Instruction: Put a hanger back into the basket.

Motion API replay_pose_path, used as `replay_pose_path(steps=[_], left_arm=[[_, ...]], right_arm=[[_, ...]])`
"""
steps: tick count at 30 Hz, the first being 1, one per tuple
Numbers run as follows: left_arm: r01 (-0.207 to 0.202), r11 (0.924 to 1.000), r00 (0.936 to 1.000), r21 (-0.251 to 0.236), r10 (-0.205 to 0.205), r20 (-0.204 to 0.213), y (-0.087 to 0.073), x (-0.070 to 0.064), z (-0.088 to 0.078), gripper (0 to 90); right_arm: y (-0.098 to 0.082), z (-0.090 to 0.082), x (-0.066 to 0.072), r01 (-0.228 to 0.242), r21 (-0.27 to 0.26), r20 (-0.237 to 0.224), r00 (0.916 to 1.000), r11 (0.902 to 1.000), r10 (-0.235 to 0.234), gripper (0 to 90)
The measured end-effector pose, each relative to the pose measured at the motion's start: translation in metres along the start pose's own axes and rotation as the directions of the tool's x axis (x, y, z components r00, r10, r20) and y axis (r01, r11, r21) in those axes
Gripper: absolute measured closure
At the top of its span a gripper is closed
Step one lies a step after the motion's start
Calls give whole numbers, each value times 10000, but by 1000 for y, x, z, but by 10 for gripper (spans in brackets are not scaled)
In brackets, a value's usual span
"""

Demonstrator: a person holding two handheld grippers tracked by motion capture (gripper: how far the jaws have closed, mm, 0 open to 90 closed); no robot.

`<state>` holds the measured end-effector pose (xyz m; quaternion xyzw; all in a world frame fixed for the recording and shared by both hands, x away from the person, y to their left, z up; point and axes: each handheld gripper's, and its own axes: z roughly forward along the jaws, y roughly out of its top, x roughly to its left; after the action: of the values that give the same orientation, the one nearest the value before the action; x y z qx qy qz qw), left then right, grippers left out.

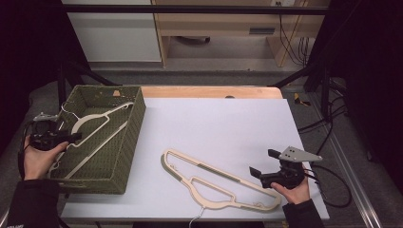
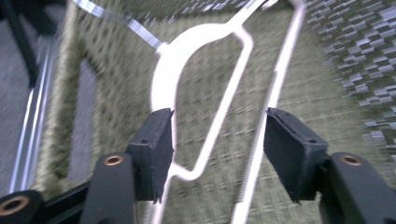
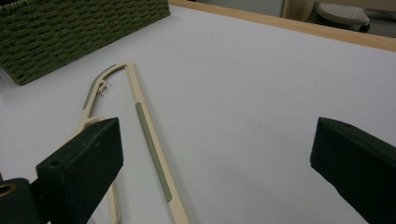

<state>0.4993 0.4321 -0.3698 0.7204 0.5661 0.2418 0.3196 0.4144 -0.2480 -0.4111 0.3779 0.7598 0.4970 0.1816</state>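
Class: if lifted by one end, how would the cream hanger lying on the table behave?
The hanger looks like thin, open-framed plastic, so probably light and fairly stiff. Its long flat shape may swing or tilt. Its smooth bars could slip.

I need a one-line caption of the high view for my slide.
Left gripper open over a hanger in the basket; right gripper open beside a second hanger on the table.

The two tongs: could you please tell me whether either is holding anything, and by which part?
Nothing is held: left tongs and right tongs are both open.
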Motion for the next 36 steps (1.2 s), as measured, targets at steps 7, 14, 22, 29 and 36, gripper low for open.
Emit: replay_pose_path(steps=[7,14,22,29,36], left_arm=[[-296,9875,9951,-1550,438,889,7,-29,-27,224],[-705,9601,9818,-2706,1148,1514,14,-65,-47,116],[-1486,9283,9413,-3410,2385,2390,10,-117,-51,83],[-1699,9091,9094,-3804,2934,2950,5,-149,-49,73],[-2027,8981,8666,-3904,3501,3555,-11,-190,-33,73]], right_arm=[[3,-4,2,167,-169,-62,9998,9997,-168,24],[3,-5,3,161,-267,-200,9997,9995,-167,25],[5,-5,6,383,-210,-309,9988,9990,-389,33],[6,-4,9,451,-122,-569,9973,9989,-457,41],[8,3,18,766,140,-908,9930,9970,-750,45]])
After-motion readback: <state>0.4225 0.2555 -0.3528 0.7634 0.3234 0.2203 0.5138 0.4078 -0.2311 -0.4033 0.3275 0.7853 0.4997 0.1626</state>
